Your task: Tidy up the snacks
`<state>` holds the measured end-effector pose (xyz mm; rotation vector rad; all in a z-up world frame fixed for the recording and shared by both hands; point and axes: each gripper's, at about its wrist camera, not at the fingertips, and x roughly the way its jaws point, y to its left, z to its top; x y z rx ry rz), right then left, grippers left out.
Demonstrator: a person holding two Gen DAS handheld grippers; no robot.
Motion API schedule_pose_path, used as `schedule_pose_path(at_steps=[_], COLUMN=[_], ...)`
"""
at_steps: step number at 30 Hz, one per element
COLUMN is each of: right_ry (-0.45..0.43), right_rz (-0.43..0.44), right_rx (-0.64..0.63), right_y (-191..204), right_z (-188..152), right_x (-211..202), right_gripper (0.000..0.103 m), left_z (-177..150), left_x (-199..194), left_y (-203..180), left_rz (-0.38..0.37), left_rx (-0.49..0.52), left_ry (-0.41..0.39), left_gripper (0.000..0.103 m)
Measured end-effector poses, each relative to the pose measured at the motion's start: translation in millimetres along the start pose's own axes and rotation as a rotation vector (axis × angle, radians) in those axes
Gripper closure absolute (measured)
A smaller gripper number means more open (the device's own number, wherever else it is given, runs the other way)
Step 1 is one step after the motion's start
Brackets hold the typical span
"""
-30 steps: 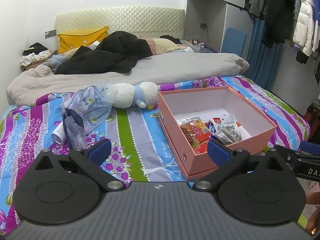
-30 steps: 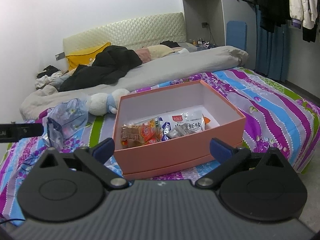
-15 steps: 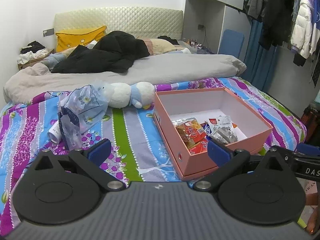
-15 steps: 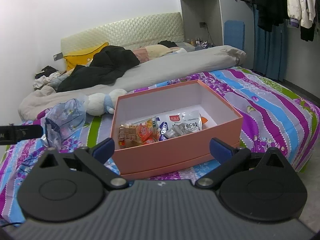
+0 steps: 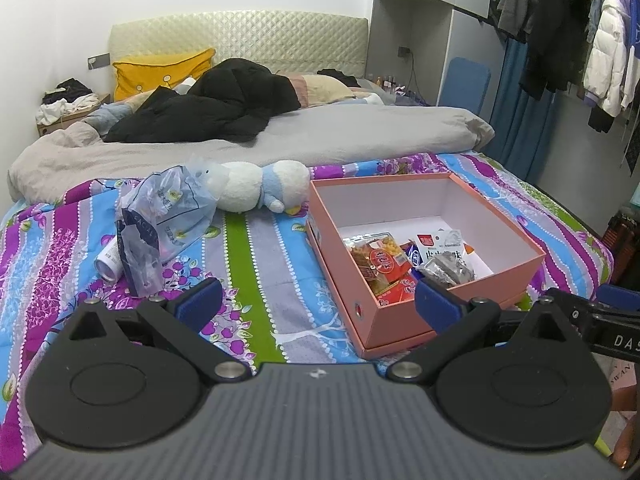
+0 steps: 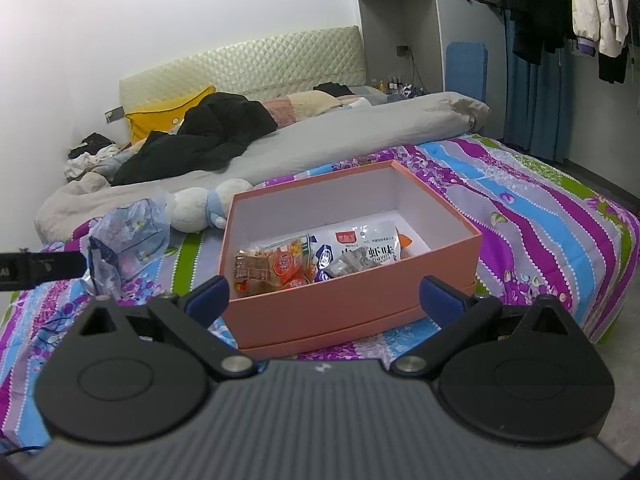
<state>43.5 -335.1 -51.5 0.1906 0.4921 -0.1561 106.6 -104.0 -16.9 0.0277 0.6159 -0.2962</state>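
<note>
We're in a home bedroom: ahead of the jaws stretches a bed [image 5: 280,256] under a striped floral sheet, with a grey duvet [image 5: 320,140], a yellow pillow [image 5: 160,72] and a quilted headboard [image 5: 240,36] far beyond. Off to the right of the jaws, coats [image 5: 560,28] hang on a rail, and a plush toy [image 5: 260,190] lies on the sheet.

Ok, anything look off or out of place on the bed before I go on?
One thing: a small white cylinder lies tipped on its side beside the crumpled plastic bag, outside the pink box. The packets in the box lie heaped but contained. No spills.
</note>
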Motion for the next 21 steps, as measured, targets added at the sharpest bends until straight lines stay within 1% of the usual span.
schedule_pose_path(at_steps=[3, 6, 9, 15, 21], right_ry=[-0.002, -0.014, -0.022, -0.028, -0.021], right_rz=[-0.002, 0.001, -0.007, -0.008, -0.002], right_rx=[0.004, -0.003, 0.003, -0.002, -0.002], right_y=[-0.5, 0.0, -1.2, -1.3, -1.0], right_z=[0.0, -0.2, 1.7, 4.0, 2.3], right_x=[-1.2, -3.0, -2.6, 0.1, 0.6], right_gripper=[0.000, 0.000, 0.000, 0.000, 0.000], left_z=[0.5, 0.5, 0.4, -1.8, -1.9], left_x=[-1.8, -5.7, -5.0, 2.2, 3.0], left_y=[-1.0, -3.0, -3.7, -4.2, -4.0], left_rz=[-0.003, -0.004, -0.013, -0.007, -0.017], left_rx=[-0.003, 0.003, 0.004, -0.002, -0.002], left_ry=[0.002, -0.012, -0.007, 0.019, 0.018], left_gripper=[0.000, 0.000, 0.000, 0.000, 0.000])
